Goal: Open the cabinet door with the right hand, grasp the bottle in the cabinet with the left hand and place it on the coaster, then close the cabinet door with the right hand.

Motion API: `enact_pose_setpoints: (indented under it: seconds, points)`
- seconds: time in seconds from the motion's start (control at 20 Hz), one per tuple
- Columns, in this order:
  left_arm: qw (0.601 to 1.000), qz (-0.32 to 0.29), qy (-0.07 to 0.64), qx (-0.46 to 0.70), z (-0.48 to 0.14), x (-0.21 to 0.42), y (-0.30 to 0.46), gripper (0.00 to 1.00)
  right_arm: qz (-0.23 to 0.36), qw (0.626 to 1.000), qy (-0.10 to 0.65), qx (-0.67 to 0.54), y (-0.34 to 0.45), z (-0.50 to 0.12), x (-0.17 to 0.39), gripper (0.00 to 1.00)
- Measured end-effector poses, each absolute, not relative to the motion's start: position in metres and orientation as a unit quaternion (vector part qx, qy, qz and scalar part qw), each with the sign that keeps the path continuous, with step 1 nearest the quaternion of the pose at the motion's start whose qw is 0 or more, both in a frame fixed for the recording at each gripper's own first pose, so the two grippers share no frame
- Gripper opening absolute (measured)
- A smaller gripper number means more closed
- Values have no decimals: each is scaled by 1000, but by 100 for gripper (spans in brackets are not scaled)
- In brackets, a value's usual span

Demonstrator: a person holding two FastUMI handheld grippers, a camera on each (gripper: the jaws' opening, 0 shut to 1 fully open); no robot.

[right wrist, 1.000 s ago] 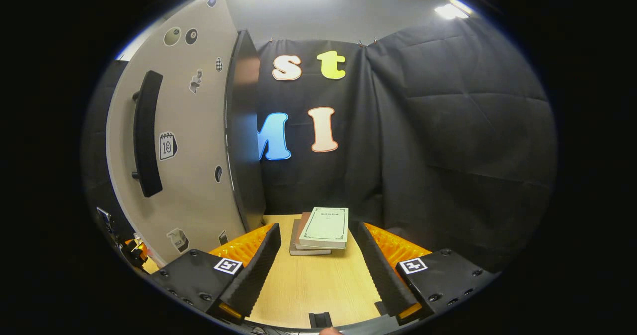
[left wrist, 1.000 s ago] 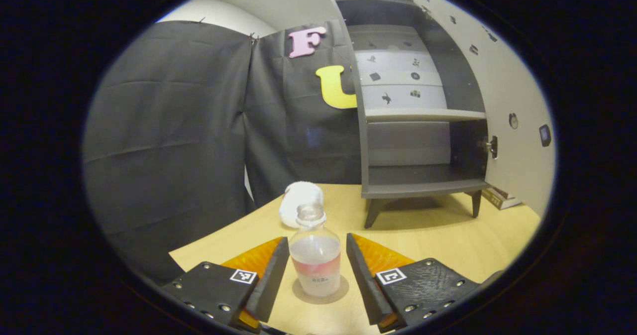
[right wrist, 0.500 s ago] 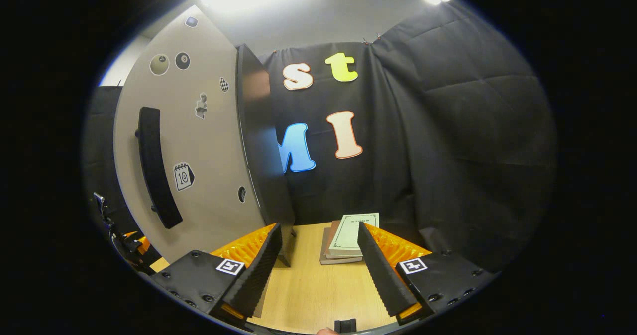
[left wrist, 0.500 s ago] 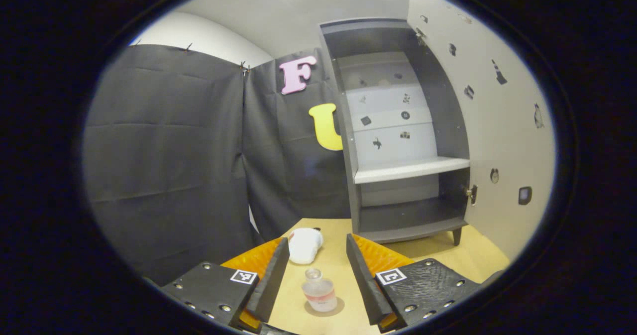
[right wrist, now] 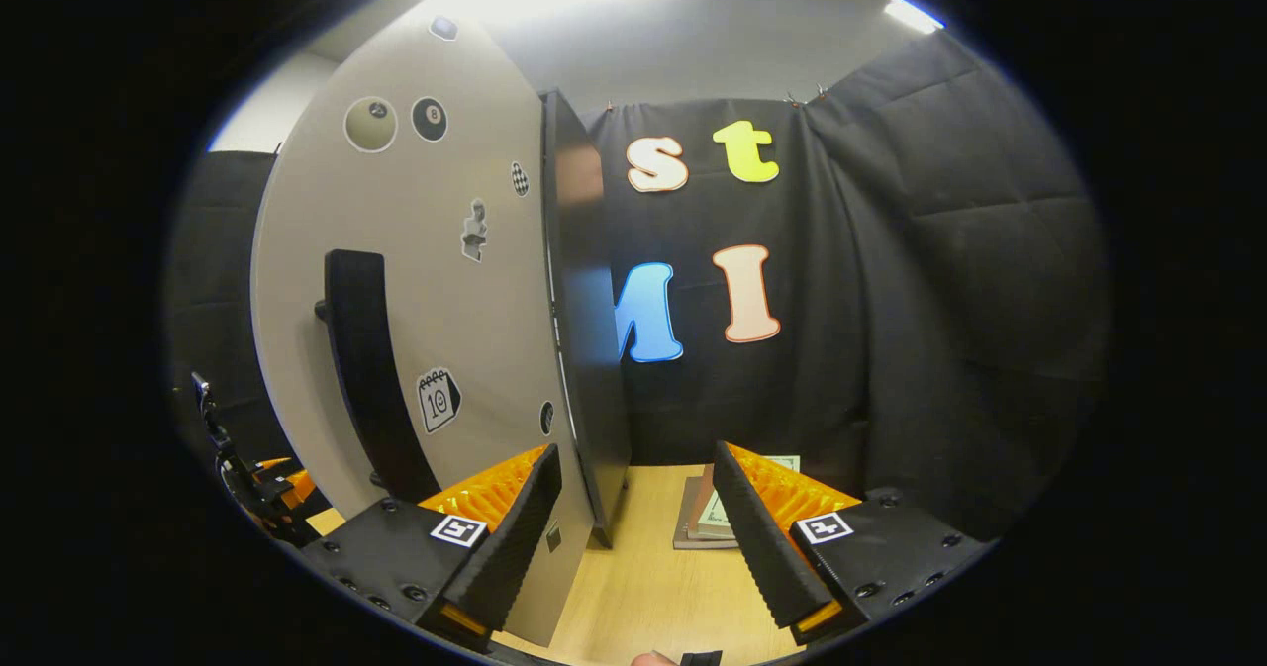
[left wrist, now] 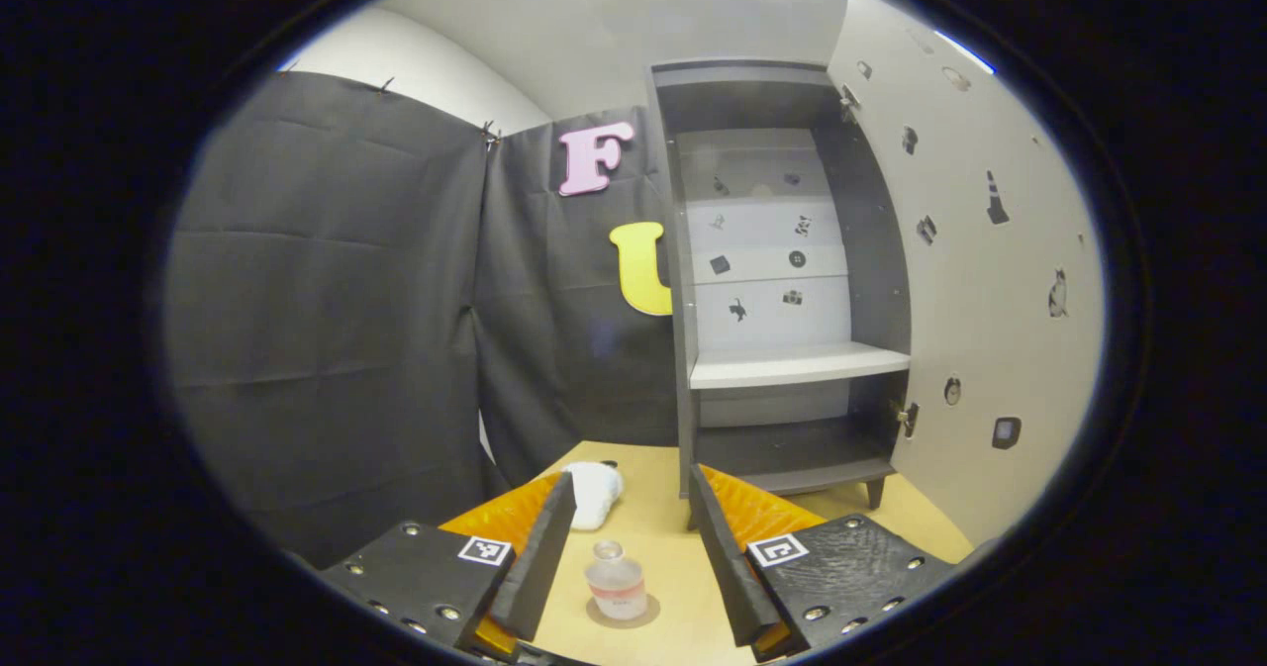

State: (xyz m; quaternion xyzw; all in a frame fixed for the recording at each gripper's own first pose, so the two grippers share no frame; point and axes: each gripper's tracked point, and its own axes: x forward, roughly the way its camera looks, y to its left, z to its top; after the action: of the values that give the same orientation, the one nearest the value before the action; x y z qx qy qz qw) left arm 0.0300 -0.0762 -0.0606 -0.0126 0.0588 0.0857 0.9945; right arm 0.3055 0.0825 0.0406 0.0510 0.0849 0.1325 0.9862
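On the tabletop (left wrist: pixel 891 532), I find the bottle (left wrist: pixel 616 581) upright on the coaster (left wrist: pixel 621 613), toward the near edge, between my left gripper (left wrist: pixel 624 547) fingers but touching neither; that gripper is spread wide and holds nothing. Behind the bottle lies a white cloth (left wrist: pixel 593 493). Farther back stands the cabinet (left wrist: pixel 772 280), its shelves bare, its door (left wrist: pixel 990 300) swung fully open. My right gripper (right wrist: pixel 633 527) is likewise spread apart and empty, facing the door's edge, with the handle (right wrist: pixel 368 369) to its left. Books (right wrist: pixel 705 518) are stacked on the tabletop beyond its right finger.
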Motion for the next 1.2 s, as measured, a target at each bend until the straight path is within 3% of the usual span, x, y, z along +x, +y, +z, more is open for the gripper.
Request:
enact_pose_setpoints:
  seconds: [0.25, 0.3, 0.6, 1.2]
  points:
    - [994, 80, 61, -29, -61, 29, -30, 70, 109, 990, 80, 30, 105, 50, 299, 98]
    - [995, 79, 57, -34, -59, 31, -21, 70, 96, 992, 77, 19, 104, 53, 298, 89]
    - [995, 65, 45, -53, -54, 42, 22, 70, 56, 995, 86, 11, 120, 54, 289, 94]
    - [995, 55, 55, -57, -71, 53, 69, 70, 118, 989, 91, 12, 212, 59, 282, 89]
